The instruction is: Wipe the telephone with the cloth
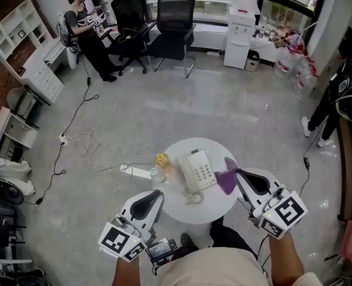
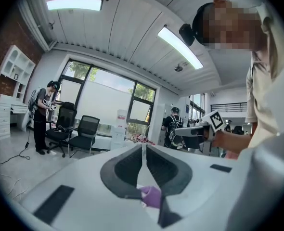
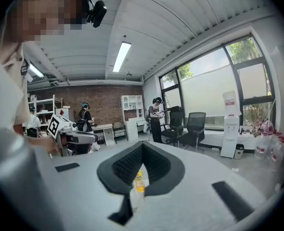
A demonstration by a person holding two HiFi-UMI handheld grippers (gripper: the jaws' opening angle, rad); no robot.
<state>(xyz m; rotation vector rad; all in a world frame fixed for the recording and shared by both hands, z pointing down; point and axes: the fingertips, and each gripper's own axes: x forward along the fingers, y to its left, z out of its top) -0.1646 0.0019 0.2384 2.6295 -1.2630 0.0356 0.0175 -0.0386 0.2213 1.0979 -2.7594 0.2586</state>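
The purple cloth (image 1: 227, 180) lies crumpled on the right edge of the round white table (image 1: 215, 210), just right of the white telephone (image 1: 198, 170) at the centre of the head view. A yellow-capped bottle (image 1: 161, 159) stands at the table's left.

Both grippers hang above the near rim with nothing in them. The left gripper (image 1: 155, 196) has its jaws pressed together, and so does the right gripper (image 1: 240, 174). In each gripper view the cloth or the bottle only shows through the gap behind the tips.

The cloth looks light, soft and limp. It will likely drape and bunch, so a pinch on a raised fold near its middle should leave enough hanging to wipe with. The telephone looks rigid and light enough to slide. Its handset and coiled cord (image 1: 194, 196) could shift, so holding the body down with the other gripper seems wise.
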